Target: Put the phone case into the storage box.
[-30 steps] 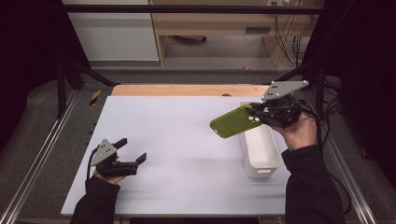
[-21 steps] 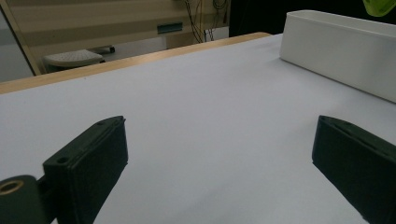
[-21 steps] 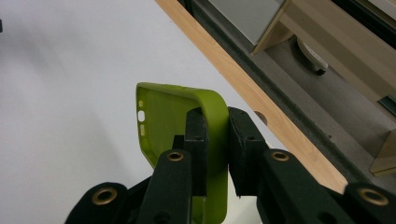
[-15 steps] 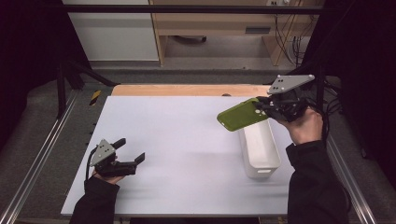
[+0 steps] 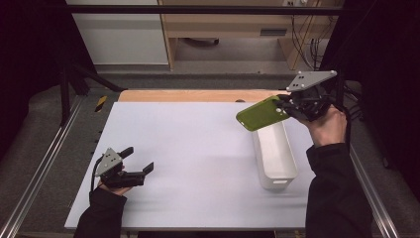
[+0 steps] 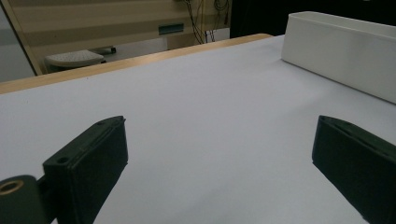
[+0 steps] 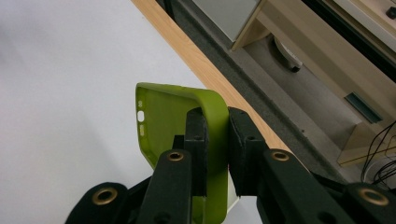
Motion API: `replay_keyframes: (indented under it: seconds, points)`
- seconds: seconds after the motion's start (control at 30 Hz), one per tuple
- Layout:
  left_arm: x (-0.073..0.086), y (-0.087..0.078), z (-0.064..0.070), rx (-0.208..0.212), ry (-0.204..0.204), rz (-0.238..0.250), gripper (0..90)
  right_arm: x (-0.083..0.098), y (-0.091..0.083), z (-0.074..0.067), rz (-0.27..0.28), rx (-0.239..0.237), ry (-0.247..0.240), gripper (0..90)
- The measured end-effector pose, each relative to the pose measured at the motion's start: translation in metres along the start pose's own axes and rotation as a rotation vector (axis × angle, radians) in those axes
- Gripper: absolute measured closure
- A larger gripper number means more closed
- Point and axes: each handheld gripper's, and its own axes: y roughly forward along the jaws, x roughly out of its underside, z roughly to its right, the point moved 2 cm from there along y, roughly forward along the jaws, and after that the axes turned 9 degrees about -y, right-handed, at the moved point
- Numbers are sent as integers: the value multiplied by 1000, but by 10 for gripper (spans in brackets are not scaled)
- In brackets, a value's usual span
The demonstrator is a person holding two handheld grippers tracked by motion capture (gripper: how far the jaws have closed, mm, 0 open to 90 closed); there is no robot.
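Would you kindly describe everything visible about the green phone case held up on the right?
The lime-green, soft-looking plastic phone case is an empty shell with a raised rim, rounded corners and small cut-outs near one end. It is held in the air, tilted, above the far end of the white rectangular plastic bin, clear of it. The right gripper is shut on one side wall, one jaw inside the shell and one outside. Nothing else touches it.
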Motion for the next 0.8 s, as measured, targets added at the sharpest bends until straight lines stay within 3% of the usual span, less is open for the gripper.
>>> replay_keyframes:
  seconds: [0.8]
  points:
    - [0, 0, -1, 1, -2, 2, 32, 7, 10, 21, -58, 69, -35, 793]
